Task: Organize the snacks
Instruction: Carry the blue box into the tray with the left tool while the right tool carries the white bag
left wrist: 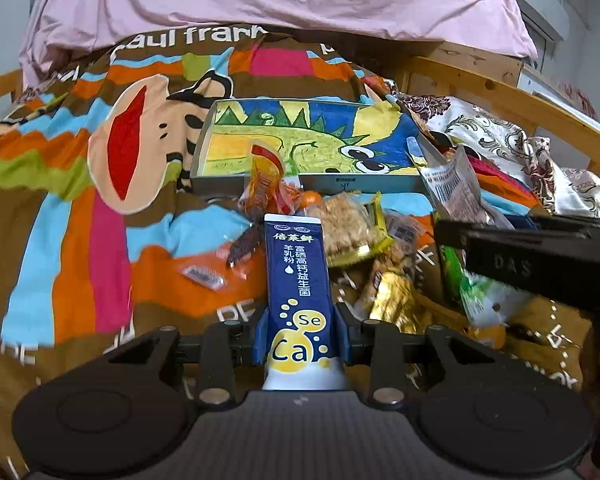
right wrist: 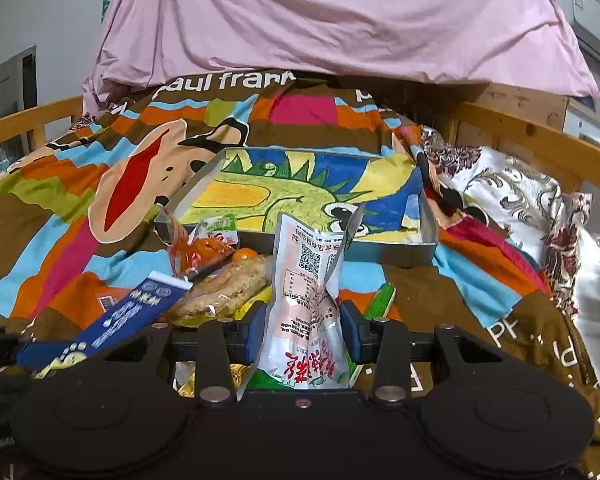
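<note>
Item one: blue sachet (left wrist: 298, 288), long and narrow, white Chinese print with yellow "Se" and "Ca" circles. My left gripper (left wrist: 300, 340) is clamped on its lower part, blue pads pressing both sides; it stands upright above the snack pile. In the right wrist view the same sachet (right wrist: 112, 320) slants in from the left edge.

Item two: pale pink packet (right wrist: 308, 304), crumpled, QR code and red characters showing. My right gripper (right wrist: 306, 336) pinches it between its pads, packet upright, top edge torn open.

Item three: snack pile (left wrist: 352, 236) on the bedspread, just beyond both grippers. Contents: clear bag of pale brown crisped pieces (right wrist: 228, 284), orange wrapper (left wrist: 266, 176), gold foil pack (left wrist: 392, 300), green-and-white packet (left wrist: 480, 292), small loose wrapper (left wrist: 204, 276) apart to the left.

Item four: shallow box (right wrist: 428, 224) with a dinosaur drawing inside, lying just behind the pile.

Item five: patterned bedspread (left wrist: 60, 240), monkey face and "paul frank" lettering; pink sheet (right wrist: 320, 16) heaped behind; wooden bed rail (right wrist: 532, 132) at right; floral cloth (right wrist: 512, 200) beside it.
</note>
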The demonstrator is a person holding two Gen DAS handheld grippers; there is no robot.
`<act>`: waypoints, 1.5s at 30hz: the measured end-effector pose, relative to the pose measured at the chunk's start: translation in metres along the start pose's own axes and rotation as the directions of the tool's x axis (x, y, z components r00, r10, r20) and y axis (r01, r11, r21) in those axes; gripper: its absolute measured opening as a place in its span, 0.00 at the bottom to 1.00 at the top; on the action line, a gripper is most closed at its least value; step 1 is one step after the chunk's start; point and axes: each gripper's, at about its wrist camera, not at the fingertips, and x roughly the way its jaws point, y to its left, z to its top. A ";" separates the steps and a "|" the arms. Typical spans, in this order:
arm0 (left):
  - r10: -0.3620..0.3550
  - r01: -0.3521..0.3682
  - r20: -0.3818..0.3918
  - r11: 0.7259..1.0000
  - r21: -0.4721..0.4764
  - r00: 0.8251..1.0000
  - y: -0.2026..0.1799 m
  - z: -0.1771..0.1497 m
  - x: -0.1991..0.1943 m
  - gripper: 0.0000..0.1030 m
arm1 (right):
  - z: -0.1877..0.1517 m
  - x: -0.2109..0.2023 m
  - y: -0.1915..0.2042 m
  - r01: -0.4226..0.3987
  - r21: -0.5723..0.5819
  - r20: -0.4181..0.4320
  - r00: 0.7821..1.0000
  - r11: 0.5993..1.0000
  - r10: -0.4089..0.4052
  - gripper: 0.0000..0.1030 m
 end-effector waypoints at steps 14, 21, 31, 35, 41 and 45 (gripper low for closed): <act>0.005 -0.006 0.069 1.000 0.006 0.998 -0.013 0.003 -0.039 0.35 | 0.006 -0.018 -0.002 -0.008 -0.010 0.084 0.996 1.000 0.008 0.41; -0.001 0.004 0.162 1.000 -0.021 0.987 -0.019 0.043 -0.039 0.35 | 0.022 -0.020 -0.012 0.007 -0.023 0.163 0.987 1.000 -0.003 0.41; -0.012 0.030 0.250 0.997 -0.070 0.968 -0.026 0.119 0.010 0.35 | 0.078 0.034 -0.044 -0.007 -0.018 0.286 0.958 1.000 0.012 0.41; -0.014 0.040 0.275 0.995 -0.087 0.961 -0.024 0.145 0.045 0.35 | 0.095 0.071 -0.062 -0.025 0.010 0.335 0.942 1.000 0.020 0.41; -0.020 0.040 0.275 0.997 -0.066 0.961 -0.025 0.177 0.107 0.35 | 0.101 0.133 -0.086 -0.034 0.078 0.322 0.947 0.996 0.007 0.41; -0.017 0.038 0.233 0.996 -0.085 0.972 -0.022 0.187 0.149 0.35 | 0.099 0.165 -0.096 -0.035 0.123 0.259 0.966 0.992 0.002 0.41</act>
